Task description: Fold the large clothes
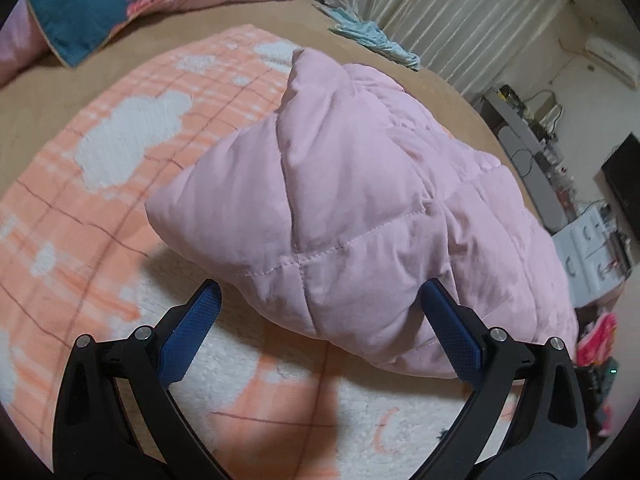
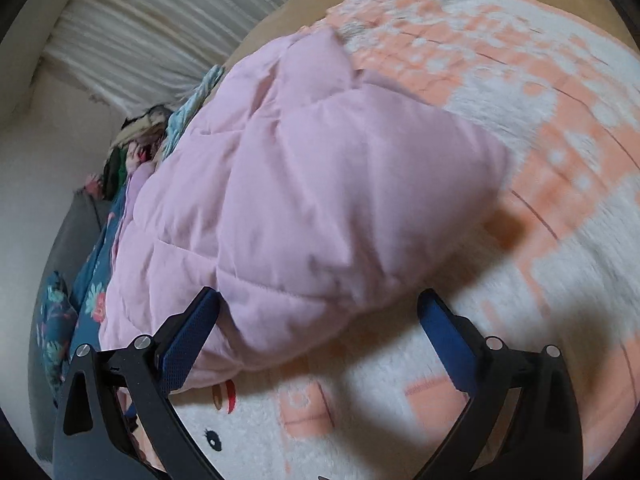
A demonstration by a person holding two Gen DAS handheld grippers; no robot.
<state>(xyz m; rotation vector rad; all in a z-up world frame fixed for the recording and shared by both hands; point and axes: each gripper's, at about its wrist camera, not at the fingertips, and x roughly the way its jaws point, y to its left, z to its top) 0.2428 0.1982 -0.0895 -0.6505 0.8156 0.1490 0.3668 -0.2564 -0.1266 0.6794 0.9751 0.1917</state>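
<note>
Bed (image 1: 48, 92): tan sheet, peach-and-white blanket (image 1: 120, 148) spread as folding surface.
Pink quilted jacket (image 1: 360, 208): bundled on blanket, probably mid-fold.
Left hand-held gripper (image 1: 320, 320): spread, straddling the near hem.
Right hand-held gripper (image 2: 318, 316): spread, at jacket's corner, holding nothing.

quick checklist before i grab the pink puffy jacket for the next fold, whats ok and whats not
1. Left tool open: ok, its jaws stand wide apart around the near edge of the pink quilted jacket.
2. Right tool open: ok, wide apart at the jacket's near edge.
3. Either tool already gripping fabric: not ok, neither is closed on it.
4. Jacket fully on the peach and white blanket: cannot tell, its far side runs toward the bed's edge.
5. Jacket lying flat: not ok, it sits bunched and puffed up.
6. Floral bedding clear of the jacket: cannot tell, it lies right beside it in the right wrist view.
</note>
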